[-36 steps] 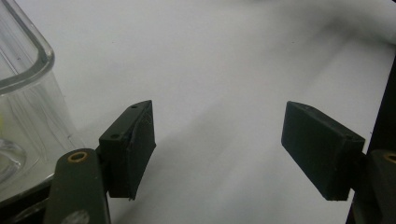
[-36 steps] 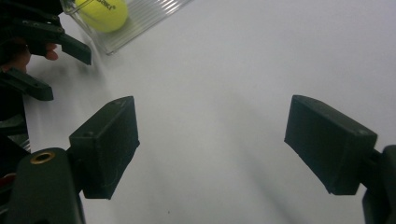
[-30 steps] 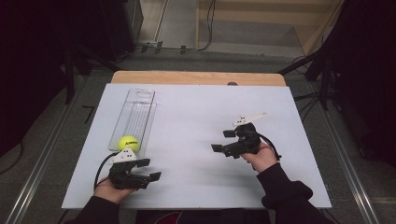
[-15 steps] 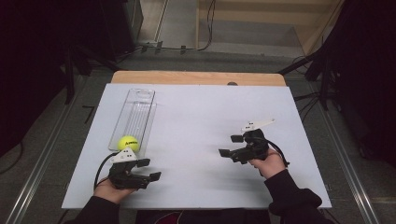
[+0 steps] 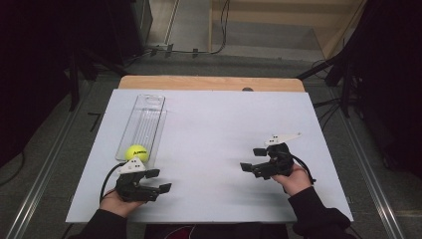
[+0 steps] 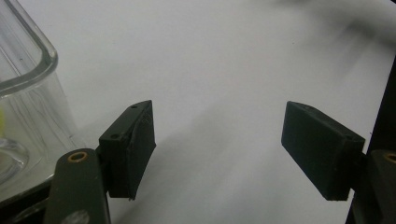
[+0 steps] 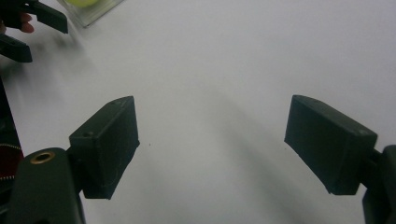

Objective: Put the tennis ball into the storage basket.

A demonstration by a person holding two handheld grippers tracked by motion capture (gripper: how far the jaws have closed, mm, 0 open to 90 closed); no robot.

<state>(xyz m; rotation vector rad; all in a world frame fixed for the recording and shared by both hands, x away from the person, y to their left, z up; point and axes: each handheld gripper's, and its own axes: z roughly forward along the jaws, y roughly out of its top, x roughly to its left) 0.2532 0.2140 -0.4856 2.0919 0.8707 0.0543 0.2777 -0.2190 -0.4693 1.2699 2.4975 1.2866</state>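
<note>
We are holding the left gripper and right gripper agape and empty, flanking the tennis ball in its clear tray.

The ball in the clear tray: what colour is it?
Yellow-green ball, best seen in the high view.

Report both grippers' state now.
Left gripper: open, holding nothing, beside the clear container.
Right gripper: open, holding nothing, over the white table.

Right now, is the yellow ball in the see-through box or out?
In. The ball sits inside the near end of the clear box, with its walls around it.
</note>
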